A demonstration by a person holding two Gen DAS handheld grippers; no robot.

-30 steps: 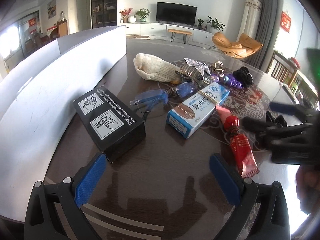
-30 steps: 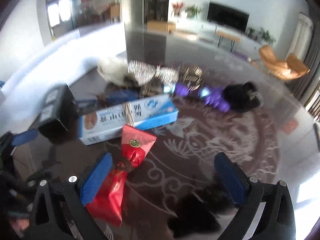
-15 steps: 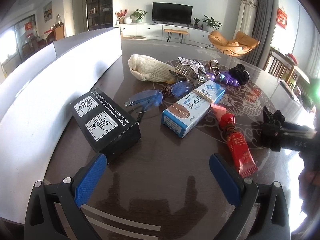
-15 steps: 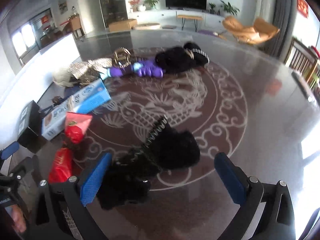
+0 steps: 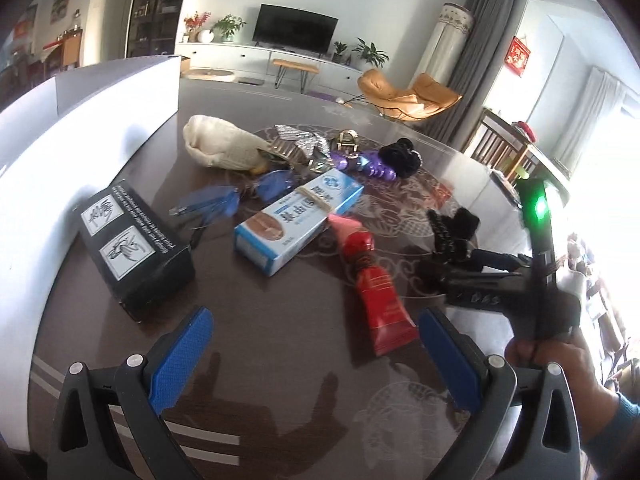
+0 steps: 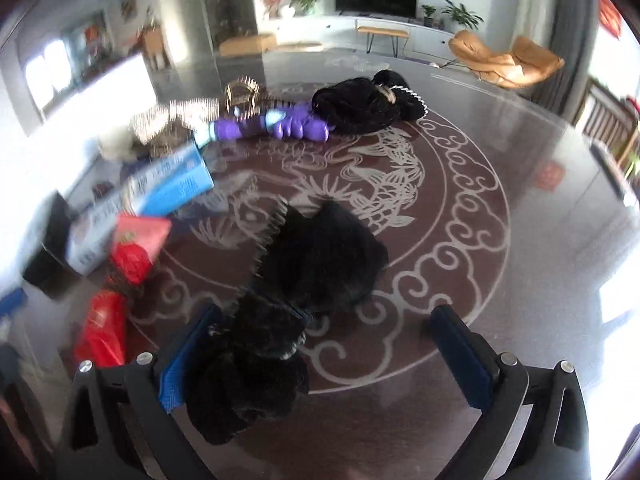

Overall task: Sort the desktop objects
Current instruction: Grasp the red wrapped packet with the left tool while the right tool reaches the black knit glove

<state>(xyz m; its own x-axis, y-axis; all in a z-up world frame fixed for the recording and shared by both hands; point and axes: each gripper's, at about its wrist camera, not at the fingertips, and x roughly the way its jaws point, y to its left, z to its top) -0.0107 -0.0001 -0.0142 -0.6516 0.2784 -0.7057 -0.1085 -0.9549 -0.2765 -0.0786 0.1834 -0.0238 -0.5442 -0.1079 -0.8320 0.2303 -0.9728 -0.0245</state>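
So the right hand-held gripper [image 6: 320,354] is down low over the dark glossy worktop [image 6: 480,208], jaws spread wide, with a fuzzy black hair clip [image 6: 296,292] sitting between them. The fluffy end is right up against the left blue pad [image 6: 188,360], while the right pad is well apart from it. Nothing is pinched as far as I can see, though that view is smeared, so I can't swear whether the pad is actually pressing the fluff or just touching it.

The left hand-held gripper [image 5: 316,360] hovers over a bare patch of worktop, also wide open and holding nothing. Ahead of it there's a black box [image 5: 134,246] with white labels on the left, just beside a white panel [image 5: 52,168]. Next comes a blue and white carton [image 5: 300,220] lying at an angle, and a red tube [image 5: 376,292] touching the carton's near corner. Behind those: blue glasses [image 5: 228,200], a cream knitted glove [image 5: 224,148], a purple beaded thing [image 5: 368,166] and another black fluffy piece [image 5: 400,156] at the far side.

In the left wrist view you can also see a hand [image 5: 560,364] gripping the other tool's handle on the right edge.
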